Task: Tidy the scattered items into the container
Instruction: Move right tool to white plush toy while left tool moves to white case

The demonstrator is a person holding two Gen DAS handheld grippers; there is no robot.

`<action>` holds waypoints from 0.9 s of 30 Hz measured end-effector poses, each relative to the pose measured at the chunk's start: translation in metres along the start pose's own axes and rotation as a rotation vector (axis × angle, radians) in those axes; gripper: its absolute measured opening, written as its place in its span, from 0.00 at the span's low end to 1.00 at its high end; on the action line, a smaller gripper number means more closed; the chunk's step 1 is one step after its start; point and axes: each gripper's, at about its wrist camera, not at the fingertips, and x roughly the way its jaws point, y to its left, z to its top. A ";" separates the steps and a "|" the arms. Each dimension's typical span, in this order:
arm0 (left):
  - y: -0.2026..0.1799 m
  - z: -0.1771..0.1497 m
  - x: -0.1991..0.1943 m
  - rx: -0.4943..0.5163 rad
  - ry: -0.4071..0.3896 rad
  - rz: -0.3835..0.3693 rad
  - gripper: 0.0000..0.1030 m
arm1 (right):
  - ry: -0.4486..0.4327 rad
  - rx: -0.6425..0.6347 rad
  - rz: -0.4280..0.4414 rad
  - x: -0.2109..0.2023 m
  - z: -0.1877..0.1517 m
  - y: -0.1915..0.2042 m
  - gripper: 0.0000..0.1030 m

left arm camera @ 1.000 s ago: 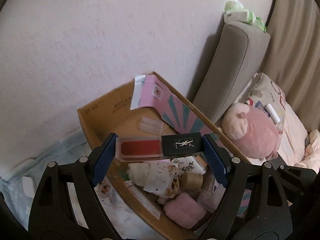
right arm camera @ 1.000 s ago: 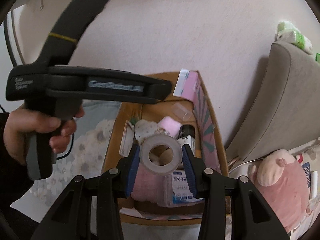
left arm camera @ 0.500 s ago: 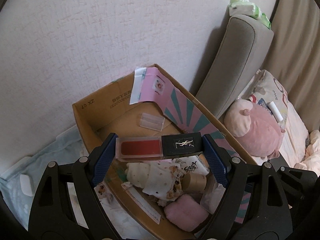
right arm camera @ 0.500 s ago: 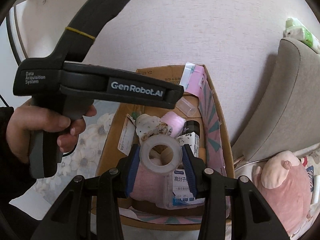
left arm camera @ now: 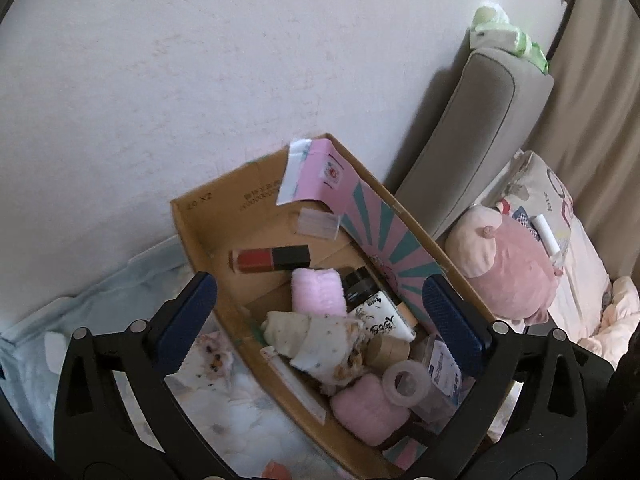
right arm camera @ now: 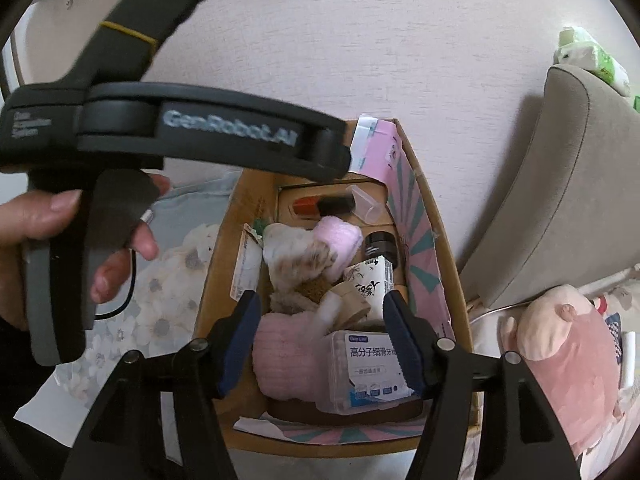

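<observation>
A cardboard box point(left arm camera: 192, 236) point(right arm camera: 448, 280) stands against the wall, holding several items. The red and black lipstick point(left arm camera: 272, 260) point(right arm camera: 324, 205) lies at its far end. The clear tape roll point(left arm camera: 406, 382) rests near the pink pouch point(left arm camera: 360, 408); it does not show in the right wrist view. My left gripper point(left arm camera: 320, 320) is open and empty above the box. My right gripper point(right arm camera: 324, 340) is open and empty above the box's near end, over a pink cloth point(right arm camera: 288, 356) and a floss box point(right arm camera: 368, 364).
A grey sofa arm point(left arm camera: 480, 152) point(right arm camera: 552, 200) stands to the right of the box. A pink plush toy point(left arm camera: 508, 268) point(right arm camera: 568, 352) lies on the bedding. The left handheld gripper and hand point(right arm camera: 100, 160) fill the right view's left side. A floral blanket point(left arm camera: 216, 392) lies under the box.
Both grippers opened. The lipstick dropped from the left gripper into the box's far end, and the tape roll dropped from the right gripper into the box's near end.
</observation>
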 end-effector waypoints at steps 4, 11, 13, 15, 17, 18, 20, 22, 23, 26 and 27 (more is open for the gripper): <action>0.009 -0.002 -0.016 -0.006 -0.016 0.003 0.99 | -0.016 0.008 -0.013 -0.007 0.002 0.009 0.57; 0.028 -0.011 -0.046 -0.023 -0.051 0.011 0.99 | -0.036 0.006 -0.013 -0.018 0.008 0.028 0.57; 0.034 -0.013 -0.054 -0.031 -0.064 0.013 0.99 | -0.038 0.000 -0.006 -0.018 0.009 0.035 0.57; 0.042 -0.016 -0.064 -0.041 -0.083 0.017 0.99 | -0.040 0.004 0.011 -0.021 0.010 0.041 0.57; 0.054 -0.021 -0.081 -0.055 -0.126 0.064 0.99 | -0.045 0.011 0.020 -0.023 0.010 0.046 0.57; 0.062 -0.023 -0.090 -0.062 -0.150 0.090 0.99 | -0.048 0.012 0.019 -0.025 0.011 0.048 0.57; 0.083 -0.026 -0.109 -0.089 -0.190 0.130 0.99 | -0.055 0.009 0.014 -0.027 0.012 0.052 0.57; 0.107 -0.028 -0.126 -0.129 -0.206 0.154 0.99 | -0.073 0.003 0.016 -0.033 0.016 0.058 0.57; 0.121 -0.031 -0.135 -0.149 -0.217 0.172 0.99 | -0.087 -0.005 0.019 -0.036 0.019 0.063 0.57; 0.155 -0.040 -0.156 -0.198 -0.237 0.218 0.99 | -0.113 -0.018 0.034 -0.039 0.025 0.077 0.57; 0.167 -0.044 -0.162 -0.217 -0.241 0.233 0.99 | -0.123 -0.023 0.042 -0.039 0.028 0.085 0.57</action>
